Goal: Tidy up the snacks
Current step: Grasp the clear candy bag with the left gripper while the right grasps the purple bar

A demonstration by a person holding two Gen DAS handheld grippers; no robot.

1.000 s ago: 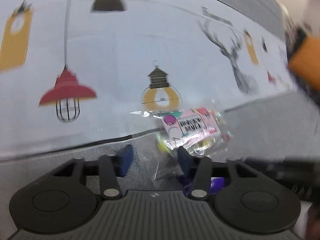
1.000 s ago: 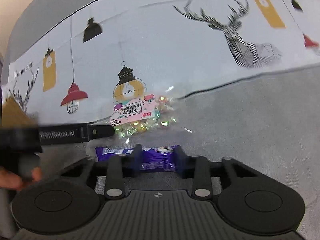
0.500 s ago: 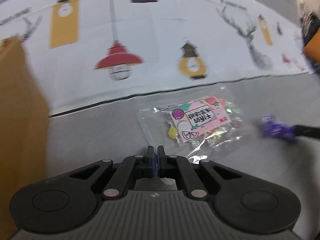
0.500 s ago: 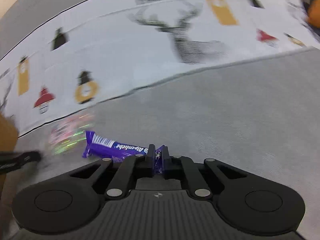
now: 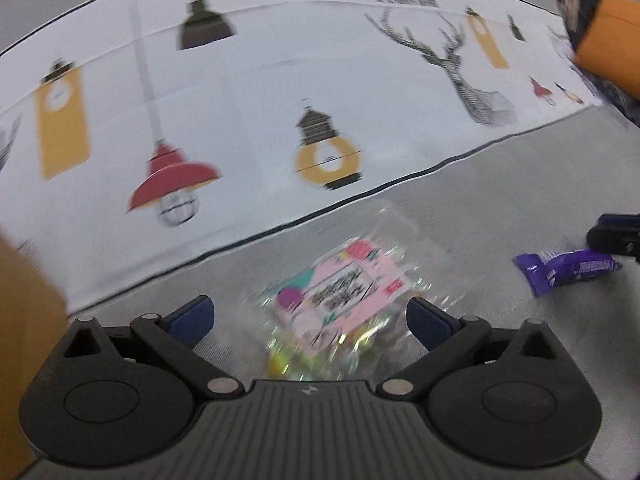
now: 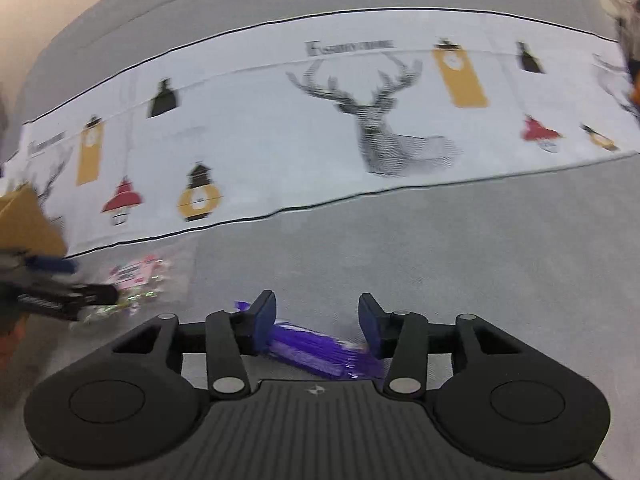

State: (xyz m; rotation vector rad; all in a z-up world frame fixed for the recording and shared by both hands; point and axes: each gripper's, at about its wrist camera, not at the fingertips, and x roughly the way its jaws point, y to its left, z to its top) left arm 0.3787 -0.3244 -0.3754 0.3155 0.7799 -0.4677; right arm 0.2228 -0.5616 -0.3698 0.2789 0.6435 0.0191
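Both tongs are spreading their jaws right now. On the left tongs (image 5: 310, 318) the jaws stand wide, and the clear candy bag (image 5: 340, 300) with its pink label lies on the grey cloth between them; its picture is blurred, and neither pad presses on it. On the right tongs (image 6: 316, 320) the jaws are partly apart with the purple snack bar (image 6: 320, 350) lying between the pads, its left end just beside the left pad; blur hides whether they touch. In the left view the bar (image 5: 568, 268) rests on the cloth to the right of the bag, well apart from it. Both snacks lie on the grey worktop (image 6: 460, 248), near the edge of a white cloth (image 5: 260, 92) printed with lamps and a deer head. A brown cardboard box (image 5: 24, 320) stands at the left edge.
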